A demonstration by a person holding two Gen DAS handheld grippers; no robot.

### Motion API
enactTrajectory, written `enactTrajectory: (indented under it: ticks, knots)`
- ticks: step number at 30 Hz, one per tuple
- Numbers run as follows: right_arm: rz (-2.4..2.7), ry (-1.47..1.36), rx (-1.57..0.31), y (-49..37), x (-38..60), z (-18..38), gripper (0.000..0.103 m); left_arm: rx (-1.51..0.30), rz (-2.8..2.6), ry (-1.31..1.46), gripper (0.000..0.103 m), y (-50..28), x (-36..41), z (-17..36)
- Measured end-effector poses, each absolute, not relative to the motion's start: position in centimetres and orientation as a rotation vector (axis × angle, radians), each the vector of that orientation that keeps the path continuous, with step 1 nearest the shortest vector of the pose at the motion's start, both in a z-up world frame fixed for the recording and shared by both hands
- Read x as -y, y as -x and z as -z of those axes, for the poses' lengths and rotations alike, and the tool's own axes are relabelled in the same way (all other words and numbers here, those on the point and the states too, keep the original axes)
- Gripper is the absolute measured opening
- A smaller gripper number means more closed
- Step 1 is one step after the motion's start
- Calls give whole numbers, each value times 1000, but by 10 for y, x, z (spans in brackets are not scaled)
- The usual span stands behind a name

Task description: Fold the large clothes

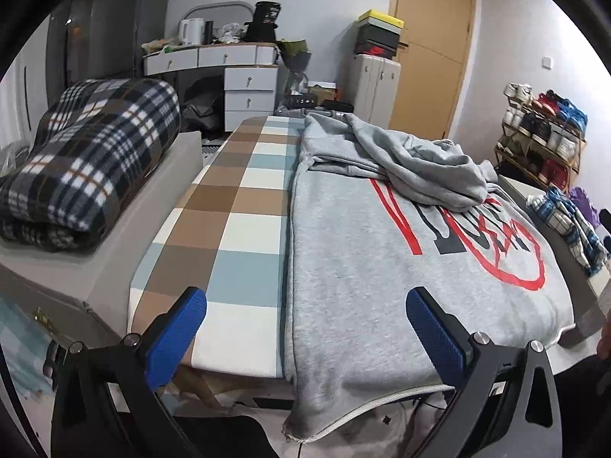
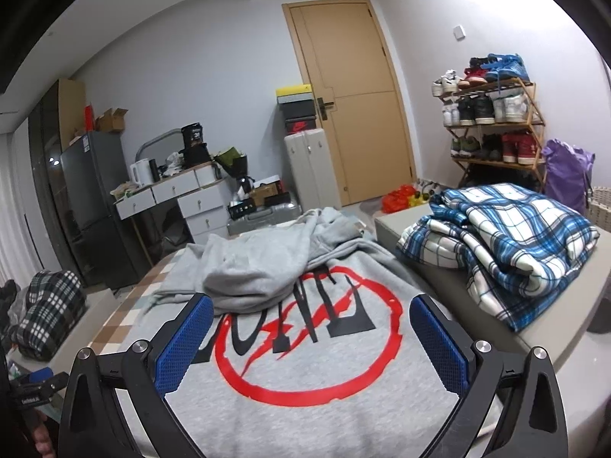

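Lay spread face-up along a checked brown, blue and white padded board [image 1: 244, 206]: a large grey fleece sweatshirt with a red ring and dark lettering printed on its chest [image 1: 362, 259], hem hanging over the near end, sleeves and hood bunched in a loose heap at the far end, partly over the print. Hovered above the near left corner of the garment with blue-padded fingers set wide apart and nothing between them: the left gripper [image 1: 305, 328]. Hung over the printed chest, likewise spread wide and empty: the right gripper [image 2: 311, 339]. Looked like the very start of a fold, the body flat but the top tangled. Best served, probably, by straightening that heap first: drawing each sleeve out flat before any lengthwise fold, otherwise lumps trapped inside. Called for pinching only the top layer at a seam or cuff, low and shallow, so as not to catch the board cover beneath. Thick fleece, likely to drag and spring back, so slow lifts and a firm press along each crease advisable. Worth keeping clear of the blue and white plaid bundle [image 2: 508, 244] on the right and the dark plaid rolled blanket [image 1: 91, 156] on the left, both near the board.
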State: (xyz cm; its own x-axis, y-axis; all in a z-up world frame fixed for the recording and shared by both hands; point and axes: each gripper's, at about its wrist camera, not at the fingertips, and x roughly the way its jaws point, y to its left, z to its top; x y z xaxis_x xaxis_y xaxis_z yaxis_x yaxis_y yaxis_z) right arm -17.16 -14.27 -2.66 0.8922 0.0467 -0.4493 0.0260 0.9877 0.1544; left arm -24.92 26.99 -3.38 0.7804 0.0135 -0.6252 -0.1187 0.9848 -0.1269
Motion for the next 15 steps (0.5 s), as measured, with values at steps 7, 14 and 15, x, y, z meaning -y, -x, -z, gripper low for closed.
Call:
enactTrajectory:
  ticks: [7,14,15]
  knots:
    - [-62,-220,-518,170,152,27,103,-676,-94,85,102,252,-260,44]
    - [-206,-293,-591,167,147,31,103,-840,-94,190,102,256,-269,75]
    - [-220,-297,-602,166,145,32,103,-849,-81,215,102,257,-272,77]
